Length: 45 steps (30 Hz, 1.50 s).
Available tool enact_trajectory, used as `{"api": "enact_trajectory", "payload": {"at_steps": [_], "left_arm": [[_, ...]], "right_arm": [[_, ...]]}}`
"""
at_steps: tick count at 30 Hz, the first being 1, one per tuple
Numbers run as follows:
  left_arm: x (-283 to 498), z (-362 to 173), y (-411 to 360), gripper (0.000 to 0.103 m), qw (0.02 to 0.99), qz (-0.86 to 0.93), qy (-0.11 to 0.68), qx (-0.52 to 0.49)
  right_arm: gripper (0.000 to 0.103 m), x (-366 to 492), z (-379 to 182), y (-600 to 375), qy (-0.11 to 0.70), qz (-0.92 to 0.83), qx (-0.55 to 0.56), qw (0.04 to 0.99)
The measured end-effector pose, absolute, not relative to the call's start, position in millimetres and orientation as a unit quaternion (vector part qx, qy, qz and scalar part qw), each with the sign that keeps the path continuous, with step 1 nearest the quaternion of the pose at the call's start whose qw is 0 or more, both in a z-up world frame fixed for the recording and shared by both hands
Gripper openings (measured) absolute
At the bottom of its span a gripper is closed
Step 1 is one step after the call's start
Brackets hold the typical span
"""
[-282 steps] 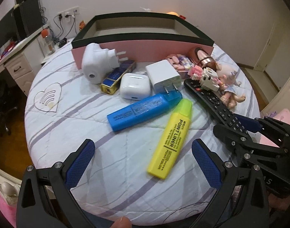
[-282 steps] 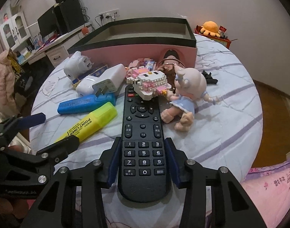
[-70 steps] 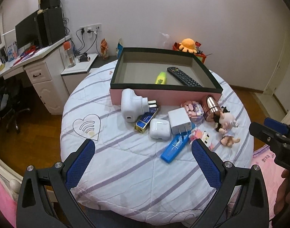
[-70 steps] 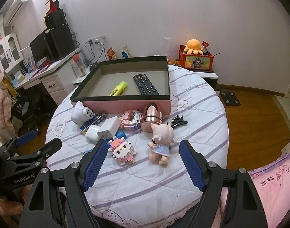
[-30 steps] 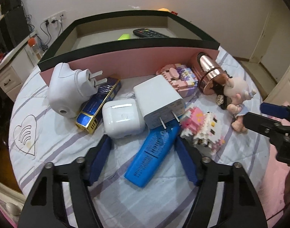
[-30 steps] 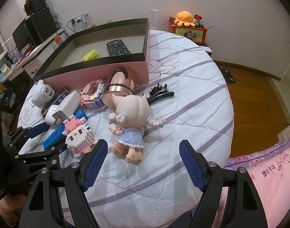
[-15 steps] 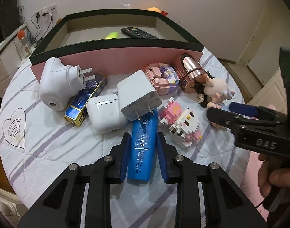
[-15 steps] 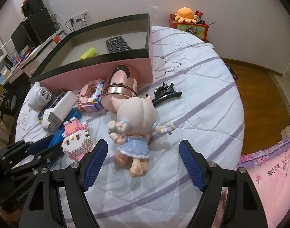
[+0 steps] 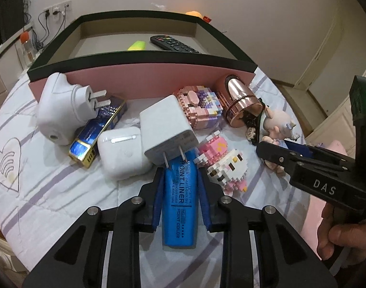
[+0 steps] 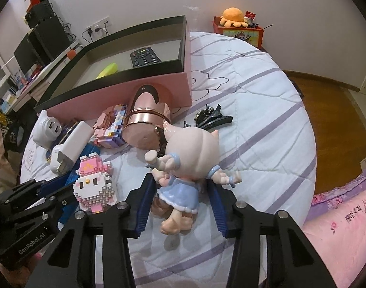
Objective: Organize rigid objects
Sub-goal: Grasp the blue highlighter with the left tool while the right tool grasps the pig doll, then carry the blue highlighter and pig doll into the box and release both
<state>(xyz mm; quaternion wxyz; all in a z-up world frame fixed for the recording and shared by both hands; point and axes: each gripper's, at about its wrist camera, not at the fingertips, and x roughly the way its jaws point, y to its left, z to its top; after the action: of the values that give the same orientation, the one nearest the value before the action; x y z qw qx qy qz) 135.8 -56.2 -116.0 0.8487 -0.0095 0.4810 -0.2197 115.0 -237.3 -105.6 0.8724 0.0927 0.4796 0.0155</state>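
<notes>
A blue highlighter point(image 9: 179, 204) lies on the round quilted table point(image 9: 51, 192), and my left gripper point(image 9: 180, 175) is shut on it, a pad pressed on each long side. A pig-faced doll in a blue dress point(image 10: 192, 148) lies between the jaws of my right gripper point(image 10: 180, 182). Those jaws are closing; the left pad is at the dress and a gap remains on the right. The pink box with a black rim point(image 9: 139, 58) stands behind, holding a black remote point(image 9: 173, 44) and a yellow highlighter point(image 9: 136, 45).
Crowded in front of the box are a white plug adapter point(image 9: 60, 112), a blue-gold packet point(image 9: 96, 129), an earbuds case point(image 9: 121, 153), a white charger point(image 9: 166, 129), two brick figures point(image 9: 226, 165), a rose-gold cylinder point(image 9: 240, 105) and a black hair clip point(image 10: 211, 117). Pink bedding point(image 10: 339, 228) lies right.
My left jaws closed onto the blue highlighter, which now lies straight between them. My right gripper came in around the doll and its jaws narrowed.
</notes>
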Motion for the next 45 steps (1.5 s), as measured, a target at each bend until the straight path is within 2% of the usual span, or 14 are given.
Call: {"api": "enact_trajectory", "payload": {"at_steps": [15, 32, 45], "left_arm": [[102.8, -83.6, -34.0, 0.027, 0.866, -0.208, 0.454, -0.010], [108.9, -85.3, -23.4, 0.027, 0.877, -0.195, 0.439, -0.026], [104.1, -34.8, -9.0, 0.027, 0.903, -0.181, 0.388, -0.024]], "right_arm": [[0.045, 89.6, -82.1, -232.2, 0.467, 0.047, 0.106, 0.877], [0.045, 85.1, -80.5, -223.6, 0.467, 0.053, 0.100, 0.877], [0.045, 89.0, -54.9, -210.6, 0.449, 0.072, 0.085, 0.887]]}}
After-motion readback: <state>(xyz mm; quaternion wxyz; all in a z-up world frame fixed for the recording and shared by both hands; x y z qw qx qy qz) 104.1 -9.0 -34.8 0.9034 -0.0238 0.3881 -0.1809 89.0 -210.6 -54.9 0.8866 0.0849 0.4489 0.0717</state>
